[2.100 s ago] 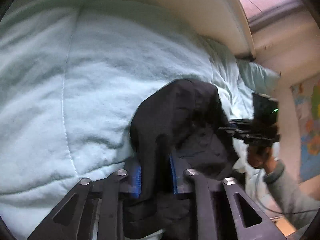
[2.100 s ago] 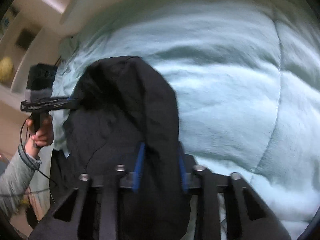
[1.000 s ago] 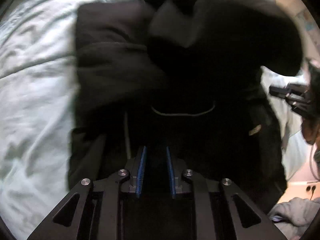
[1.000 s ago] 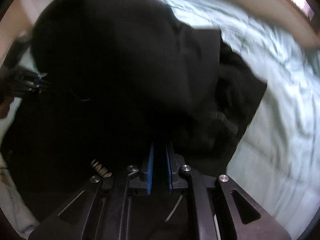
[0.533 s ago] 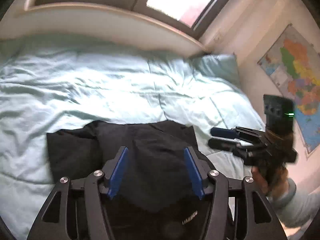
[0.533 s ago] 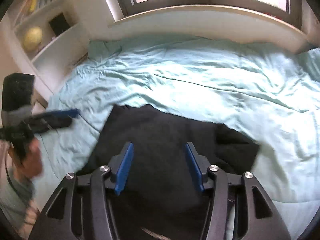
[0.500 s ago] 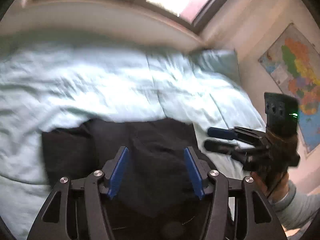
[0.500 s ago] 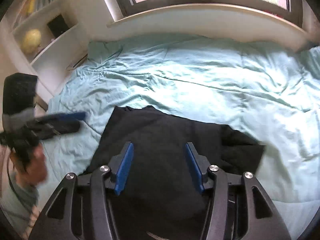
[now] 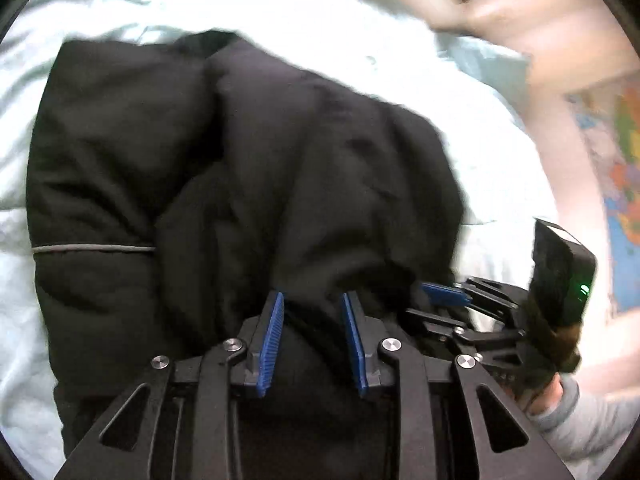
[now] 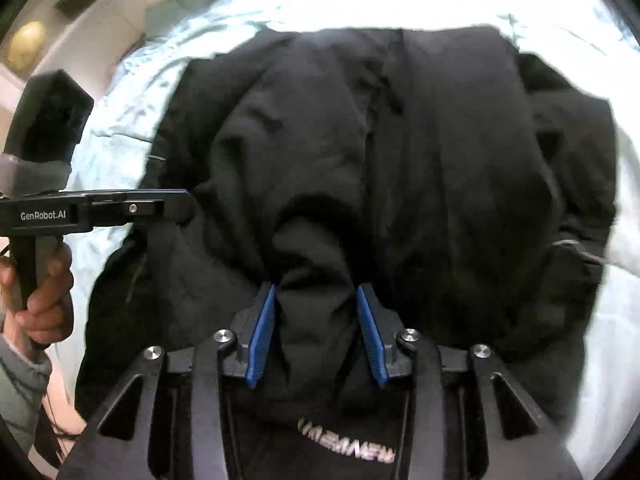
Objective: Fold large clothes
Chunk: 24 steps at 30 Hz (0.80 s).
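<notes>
Black jacket (image 9: 248,168), soft matte fabric with a thin grey piping line, is lying bunched on the wrinkled pale-green duvet (image 9: 500,168). Left gripper (image 9: 312,320) is pinching a gathered fold between its blue ribbed pads; right gripper (image 10: 316,320) is doing likewise, above white lettering.

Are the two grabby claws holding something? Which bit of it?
Yes. The left gripper and the right gripper each pinch a bunched fold at the near edge of the black garment on the bed.
</notes>
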Each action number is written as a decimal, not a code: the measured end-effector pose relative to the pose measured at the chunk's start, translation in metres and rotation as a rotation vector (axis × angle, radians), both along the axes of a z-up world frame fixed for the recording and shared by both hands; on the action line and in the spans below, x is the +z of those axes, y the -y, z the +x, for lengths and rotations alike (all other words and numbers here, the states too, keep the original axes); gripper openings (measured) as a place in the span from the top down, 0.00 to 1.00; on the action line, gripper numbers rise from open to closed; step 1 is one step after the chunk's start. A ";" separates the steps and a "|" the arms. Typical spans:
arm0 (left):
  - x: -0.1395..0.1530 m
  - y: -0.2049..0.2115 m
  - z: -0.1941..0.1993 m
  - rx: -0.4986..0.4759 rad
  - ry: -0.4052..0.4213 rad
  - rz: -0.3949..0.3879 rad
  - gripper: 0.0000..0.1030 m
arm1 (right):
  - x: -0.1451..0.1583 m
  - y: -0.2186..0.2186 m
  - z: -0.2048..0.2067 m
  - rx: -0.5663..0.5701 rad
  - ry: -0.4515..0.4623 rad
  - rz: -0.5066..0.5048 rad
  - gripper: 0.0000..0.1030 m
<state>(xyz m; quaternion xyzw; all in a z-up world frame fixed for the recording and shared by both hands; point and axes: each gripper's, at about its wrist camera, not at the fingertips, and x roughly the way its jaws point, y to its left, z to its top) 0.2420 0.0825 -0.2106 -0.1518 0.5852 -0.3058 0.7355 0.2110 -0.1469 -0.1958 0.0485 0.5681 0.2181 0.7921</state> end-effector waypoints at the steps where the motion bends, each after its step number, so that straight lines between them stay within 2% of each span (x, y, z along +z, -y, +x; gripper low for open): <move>1: 0.005 0.001 -0.006 -0.013 0.011 -0.040 0.69 | 0.006 0.001 -0.007 0.004 0.016 0.009 0.58; 2: 0.006 0.004 -0.013 -0.037 0.004 -0.092 0.69 | 0.010 0.001 -0.014 0.006 0.027 0.013 0.58; 3: 0.000 0.008 -0.018 -0.056 -0.013 -0.106 0.66 | 0.009 -0.001 -0.019 0.008 0.026 0.010 0.58; 4: -0.012 0.014 -0.021 -0.061 -0.030 -0.074 0.65 | 0.002 -0.009 -0.035 0.011 0.018 -0.002 0.58; 6: -0.047 0.023 -0.017 -0.030 -0.094 0.034 0.65 | -0.020 -0.008 -0.035 -0.006 -0.037 -0.020 0.58; 7: -0.065 0.022 -0.013 -0.003 -0.132 0.018 0.67 | -0.032 -0.001 -0.035 -0.023 -0.066 -0.009 0.58; 9: -0.075 0.015 -0.010 0.054 -0.167 -0.047 0.69 | -0.043 0.012 -0.028 -0.062 -0.120 0.042 0.58; 11: -0.066 0.010 -0.012 0.063 -0.155 -0.080 0.69 | -0.035 0.021 -0.025 -0.063 -0.122 0.063 0.58; 14: -0.032 0.012 -0.024 0.000 -0.075 -0.065 0.71 | -0.007 0.032 -0.027 -0.038 -0.093 0.064 0.58; 17: 0.017 0.009 -0.032 -0.060 0.032 -0.158 0.70 | 0.039 0.052 -0.019 -0.039 0.029 0.056 0.56; 19: 0.040 0.004 -0.024 -0.040 0.094 -0.204 0.60 | 0.054 0.057 -0.002 -0.076 0.104 0.040 0.56; 21: 0.046 0.005 -0.006 0.024 0.123 -0.172 0.52 | 0.058 0.065 0.024 -0.138 0.156 0.026 0.56; 24: 0.020 0.008 0.022 0.128 0.093 -0.051 0.53 | 0.039 0.073 0.059 -0.223 0.142 -0.001 0.56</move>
